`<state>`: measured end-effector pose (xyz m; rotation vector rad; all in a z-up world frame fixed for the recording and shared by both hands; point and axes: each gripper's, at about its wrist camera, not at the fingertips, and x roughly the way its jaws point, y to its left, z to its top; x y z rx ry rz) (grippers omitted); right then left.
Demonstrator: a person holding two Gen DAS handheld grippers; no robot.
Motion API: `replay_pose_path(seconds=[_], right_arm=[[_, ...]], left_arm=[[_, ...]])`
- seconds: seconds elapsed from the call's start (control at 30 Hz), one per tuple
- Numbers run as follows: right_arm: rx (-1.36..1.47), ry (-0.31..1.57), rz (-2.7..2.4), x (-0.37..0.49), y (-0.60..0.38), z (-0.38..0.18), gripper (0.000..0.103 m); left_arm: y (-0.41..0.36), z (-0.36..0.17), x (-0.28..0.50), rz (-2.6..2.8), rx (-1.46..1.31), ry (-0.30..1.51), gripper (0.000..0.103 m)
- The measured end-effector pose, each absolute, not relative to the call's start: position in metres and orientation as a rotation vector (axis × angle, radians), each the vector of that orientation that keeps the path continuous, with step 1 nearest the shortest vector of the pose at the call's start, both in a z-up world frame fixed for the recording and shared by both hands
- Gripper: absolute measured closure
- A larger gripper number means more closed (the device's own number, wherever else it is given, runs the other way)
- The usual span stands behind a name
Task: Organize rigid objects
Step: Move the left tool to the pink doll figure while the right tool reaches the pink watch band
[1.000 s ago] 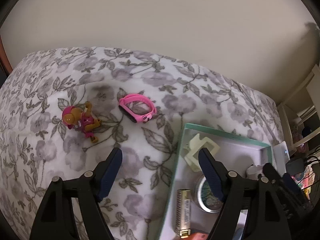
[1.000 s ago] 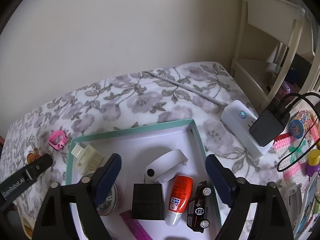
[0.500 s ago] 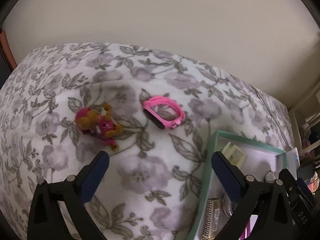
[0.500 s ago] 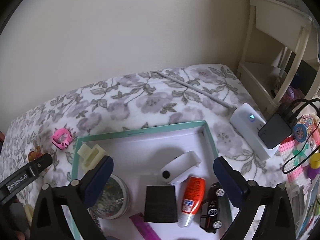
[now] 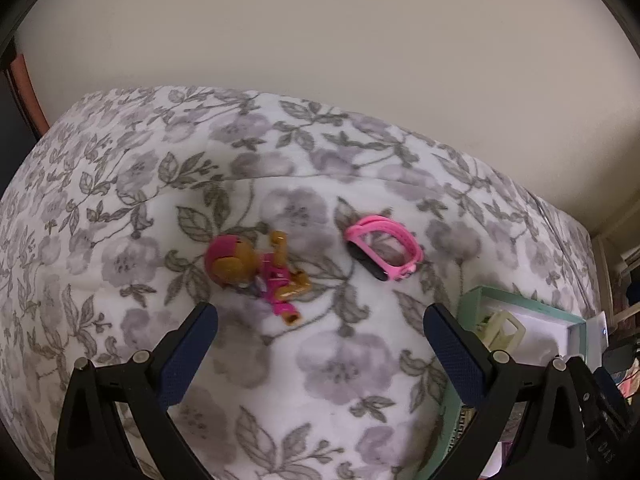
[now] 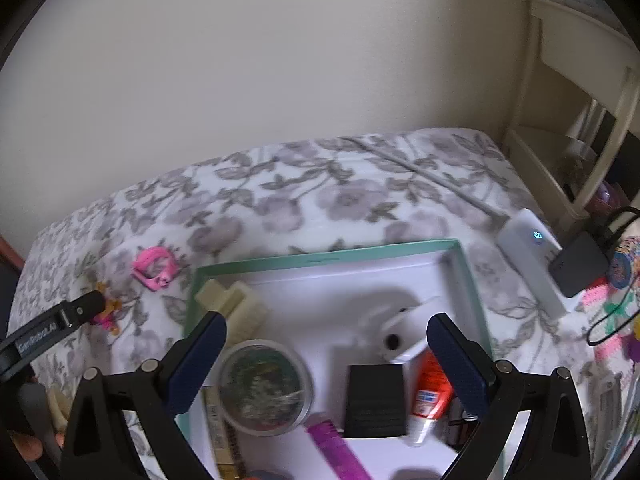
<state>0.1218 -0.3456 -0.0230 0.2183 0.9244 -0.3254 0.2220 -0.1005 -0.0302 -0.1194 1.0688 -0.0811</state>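
A pink and brown toy figure point(image 5: 256, 272) and a pink wristband point(image 5: 382, 252) lie on the flowered bedspread point(image 5: 120, 200). My left gripper point(image 5: 320, 322) hovers open just in front of them, with bare cloth between its fingers. In the right wrist view, the teal-rimmed white box point(image 6: 328, 258) holds a cream clip point(image 6: 234, 308), a round clear tub point(image 6: 264, 386), a black block point(image 6: 374, 400), an orange-capped tube point(image 6: 430, 394), a white device point(image 6: 400, 328) and a purple strip point(image 6: 336, 450). My right gripper point(image 6: 326, 330) hangs open over the box, holding nothing.
A white power strip point(image 6: 528, 256) with a black adapter point(image 6: 578, 268) and cables lies to the right of the box. A cream shelf unit point(image 6: 576, 120) stands at the far right. A plain wall runs along the back of the bed.
Both grippers' jaws have spread wider. The left gripper has moved left, away from the box and over the cloth near the toy and wristband. The right gripper has shifted slightly over the box.
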Motion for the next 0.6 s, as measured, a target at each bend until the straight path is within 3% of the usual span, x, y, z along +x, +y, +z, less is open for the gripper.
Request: replay_pose_path(seconds=[0.6], right_arm=[[0.23, 0.913, -0.089, 0.145, -0.262, -0.03, 0.001]], left_arm=[[-0.002, -0.055, 0.238, 0.08, -0.268, 1.125, 0.001]])
